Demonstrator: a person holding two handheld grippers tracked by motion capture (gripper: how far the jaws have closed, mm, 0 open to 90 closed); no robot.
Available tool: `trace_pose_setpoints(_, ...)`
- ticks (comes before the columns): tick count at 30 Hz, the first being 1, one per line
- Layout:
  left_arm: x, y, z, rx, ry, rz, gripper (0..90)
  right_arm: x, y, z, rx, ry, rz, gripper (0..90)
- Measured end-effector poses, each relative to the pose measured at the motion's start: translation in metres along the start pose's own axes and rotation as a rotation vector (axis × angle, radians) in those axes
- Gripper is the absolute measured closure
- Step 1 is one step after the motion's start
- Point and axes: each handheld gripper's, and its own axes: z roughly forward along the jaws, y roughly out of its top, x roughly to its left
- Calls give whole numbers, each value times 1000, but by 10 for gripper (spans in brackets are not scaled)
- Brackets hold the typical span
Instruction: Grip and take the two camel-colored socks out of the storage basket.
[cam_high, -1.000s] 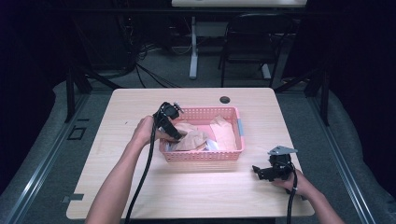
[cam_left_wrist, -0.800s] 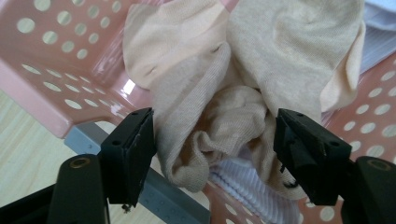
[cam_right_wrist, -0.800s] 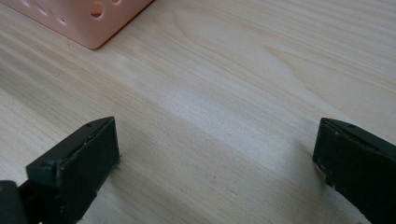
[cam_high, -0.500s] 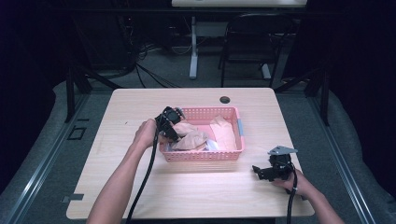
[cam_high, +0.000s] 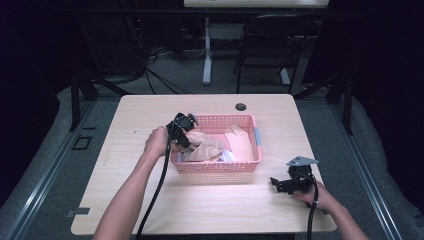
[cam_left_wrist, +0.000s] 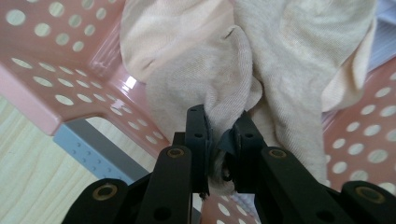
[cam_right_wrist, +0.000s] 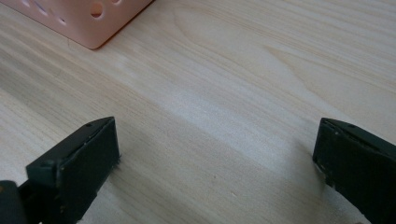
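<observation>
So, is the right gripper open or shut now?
Open. The right gripper has its jaws wide apart over the bare table, holding nothing.

The table (cam_high: 150, 120) has a pale wood-grain top, smooth with a soft matt sheen, and the grain lines run long and fine across it (cam_right_wrist: 243, 88). The pink basket (cam_high: 256, 145) is moulded plastic, perforated with round holes, glossy enough to catch a bright glint on its wall (cam_left_wrist: 70, 88). The cream cloth (cam_left_wrist: 261, 70) inside it is a soft knit, finely ribbed, matt and crumpled. The left gripper (cam_left_wrist: 219, 135) pinching it is black matt plastic with brassy metal pivots; the right gripper (cam_right_wrist: 215, 154) has the same dull black jaws, faintly scuffed.
</observation>
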Motion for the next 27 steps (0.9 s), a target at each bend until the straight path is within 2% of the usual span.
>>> trace_pose_setpoints(11, 2, 6, -29, -40, 16, -11, 798, 0, 0, 0, 0, 1, 0, 0)
trace_pose_setpoints(18, 3, 10, -40, -58, 27, -15, 800, 0, 0, 0, 0, 1, -1, 0)
trace_pose_setpoints(27, 2, 19, -59, -80, 45, 4, 799, 0, 0, 0, 0, 2, 0, 0)
